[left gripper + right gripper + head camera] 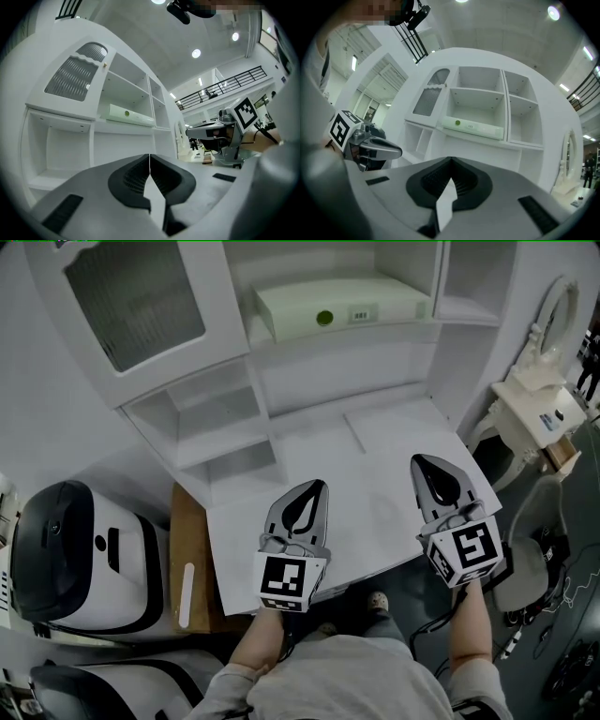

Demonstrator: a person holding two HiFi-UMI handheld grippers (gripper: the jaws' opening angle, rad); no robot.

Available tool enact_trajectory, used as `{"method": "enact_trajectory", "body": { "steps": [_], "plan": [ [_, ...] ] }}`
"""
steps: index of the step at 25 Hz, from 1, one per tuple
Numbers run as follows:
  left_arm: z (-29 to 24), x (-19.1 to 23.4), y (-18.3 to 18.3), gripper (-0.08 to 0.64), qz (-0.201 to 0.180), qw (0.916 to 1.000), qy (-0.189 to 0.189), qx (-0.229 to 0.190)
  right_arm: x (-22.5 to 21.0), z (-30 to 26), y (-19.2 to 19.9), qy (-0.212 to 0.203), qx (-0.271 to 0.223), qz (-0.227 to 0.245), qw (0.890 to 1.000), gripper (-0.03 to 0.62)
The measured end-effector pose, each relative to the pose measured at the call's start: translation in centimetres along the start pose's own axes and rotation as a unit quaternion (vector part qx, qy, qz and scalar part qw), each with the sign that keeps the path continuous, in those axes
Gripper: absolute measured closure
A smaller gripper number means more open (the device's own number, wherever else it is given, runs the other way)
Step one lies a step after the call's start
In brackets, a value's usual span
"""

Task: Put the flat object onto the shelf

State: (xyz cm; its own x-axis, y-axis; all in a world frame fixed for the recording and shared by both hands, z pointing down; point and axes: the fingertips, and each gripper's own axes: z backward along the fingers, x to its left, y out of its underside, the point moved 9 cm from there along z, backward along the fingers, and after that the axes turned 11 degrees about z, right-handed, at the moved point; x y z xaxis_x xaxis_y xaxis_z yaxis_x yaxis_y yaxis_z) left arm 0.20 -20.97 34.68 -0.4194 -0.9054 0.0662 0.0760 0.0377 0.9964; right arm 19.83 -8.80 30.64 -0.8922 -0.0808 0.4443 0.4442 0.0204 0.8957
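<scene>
1. Both pairs of fingers are pressed together with nothing between them. In the left gripper view the left gripper [149,157] shows its dark fingers [133,180] meeting along a thin seam. In the right gripper view the right gripper [451,160] is closed in the same way, and its fingers [464,183] are empty.
2. Neither gripper touches anything. In the head view the left gripper [317,486] and the right gripper [420,461] are held side by side, well apart, above the white counter [375,442], both pointing toward the cabinet [281,381].
3. The flat object [342,304], a pale slab, lies flat on the shelf [352,338] in the cabinet's wide middle compartment. That compartment sits between the ribbed-glass door [141,296] on the left and a narrow compartment on the right.
4. Its long axis runs side to side along the shelf's front edge. The long side with a round green mark faces outward, toward the grippers.
5. It is well apart from both grippers, and it fills most of the compartment's width.
</scene>
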Motion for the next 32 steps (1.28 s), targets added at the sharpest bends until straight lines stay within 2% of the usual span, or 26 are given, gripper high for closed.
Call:
{"method": "enact_trajectory", "body": {
  "steps": [14, 32],
  "plan": [
    [1.3, 0.4, 0.7, 0.545, 0.004, 0.9999, 0.011, 0.005, 4.1, 1.7, 2.6, 0.006, 0.021, -0.067, 0.998, 0.583],
    [0.3, 0.6, 0.0, 0.545, 0.005, 0.9998, 0.016, -0.006, 4.3, 1.3, 2.1, -0.003, 0.001, -0.090, 0.996, 0.583]
  ]
}}
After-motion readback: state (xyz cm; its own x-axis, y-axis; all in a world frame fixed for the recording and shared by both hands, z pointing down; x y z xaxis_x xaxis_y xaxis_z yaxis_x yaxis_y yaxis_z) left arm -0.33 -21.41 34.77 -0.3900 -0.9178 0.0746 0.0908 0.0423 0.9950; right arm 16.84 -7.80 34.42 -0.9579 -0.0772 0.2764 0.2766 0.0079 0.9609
